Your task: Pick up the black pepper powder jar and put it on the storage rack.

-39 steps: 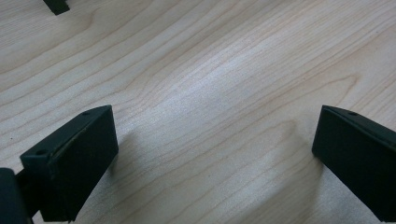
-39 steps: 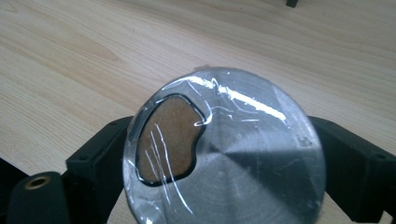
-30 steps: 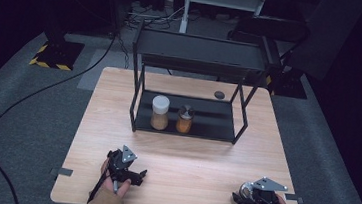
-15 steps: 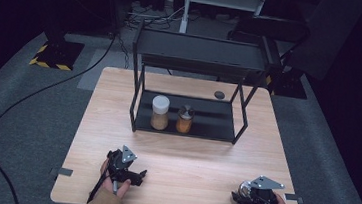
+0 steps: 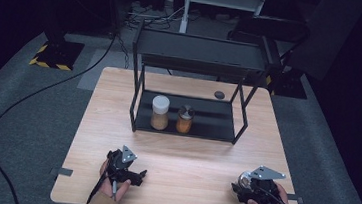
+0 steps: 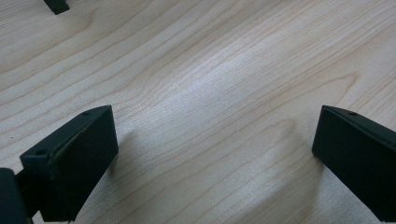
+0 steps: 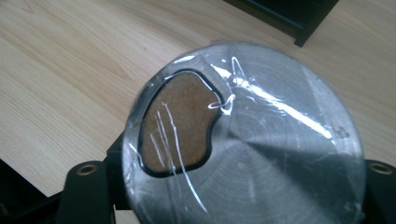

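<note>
A spice jar (image 7: 243, 135) with a metal shaker lid is clamped in the right hand-held gripper (image 5: 254, 185), at about five o'clock on the counter (image 5: 188, 158); the jaws are pressed against the jar's sides, and brown spice is seen through the lid's opening under clear film. In the high view the jar's silvery top (image 5: 245, 179) is seen at the gripper's front. The step in hand is judged to be the pick-up: the jar has been gripped and is being raised off the wood. The next move is judged to call for a carry toward the black rack (image 5: 186, 127) at twelve o'clock, where a white-capped jar (image 5: 160, 112) and a smaller dark-capped jar (image 5: 185, 118) are already stood side by side on the lower shelf; free space is left to their right, and the top shelf's edge and the rack's legs would have to be cleared on the way in.

The left hand-held gripper (image 5: 123, 169) is held at about seven o'clock with its jaws wide apart over bare wood, nothing between them.

Against the earlier frame, the right jaws have just been closing onto the jar, and the right hand is placed slightly higher and shifted a little. The left hand and the two jars on the rack are unchanged.
</note>
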A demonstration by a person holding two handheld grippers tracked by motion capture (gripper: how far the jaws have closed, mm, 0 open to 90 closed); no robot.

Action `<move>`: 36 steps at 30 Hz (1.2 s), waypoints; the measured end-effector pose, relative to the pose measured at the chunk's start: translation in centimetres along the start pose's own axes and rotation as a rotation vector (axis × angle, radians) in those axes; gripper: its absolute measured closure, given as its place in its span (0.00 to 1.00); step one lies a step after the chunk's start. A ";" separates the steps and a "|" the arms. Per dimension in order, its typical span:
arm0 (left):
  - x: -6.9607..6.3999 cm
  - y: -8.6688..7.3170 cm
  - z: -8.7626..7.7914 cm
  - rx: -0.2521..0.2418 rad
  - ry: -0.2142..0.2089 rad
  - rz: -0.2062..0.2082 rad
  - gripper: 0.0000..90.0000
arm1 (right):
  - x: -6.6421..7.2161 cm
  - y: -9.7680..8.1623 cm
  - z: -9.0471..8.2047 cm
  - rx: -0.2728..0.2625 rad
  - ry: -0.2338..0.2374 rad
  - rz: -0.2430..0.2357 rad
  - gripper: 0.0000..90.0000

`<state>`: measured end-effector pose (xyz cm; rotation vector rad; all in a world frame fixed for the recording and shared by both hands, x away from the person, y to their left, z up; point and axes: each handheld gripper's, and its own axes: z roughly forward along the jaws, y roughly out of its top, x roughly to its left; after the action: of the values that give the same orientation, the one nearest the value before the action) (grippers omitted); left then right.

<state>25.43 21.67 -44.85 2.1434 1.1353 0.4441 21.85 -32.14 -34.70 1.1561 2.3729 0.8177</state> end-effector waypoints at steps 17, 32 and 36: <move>0.0 0.0 0.0 0.000 0.001 -0.001 0.00 | -0.5 4.2 0.0 -0.033 0.033 -0.052 0.34; 0.0 -0.1 -0.1 0.001 -0.005 0.006 0.00 | -1.2 8.0 0.0 -0.062 0.036 -0.066 0.34; 0.0 -0.1 -0.1 0.001 -0.006 0.006 0.00 | -1.6 8.7 0.5 -0.061 0.038 -0.063 0.34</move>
<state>25.29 21.80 -44.85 2.1480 1.1262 0.4404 28.16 -28.91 -29.35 1.0458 2.3845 0.8925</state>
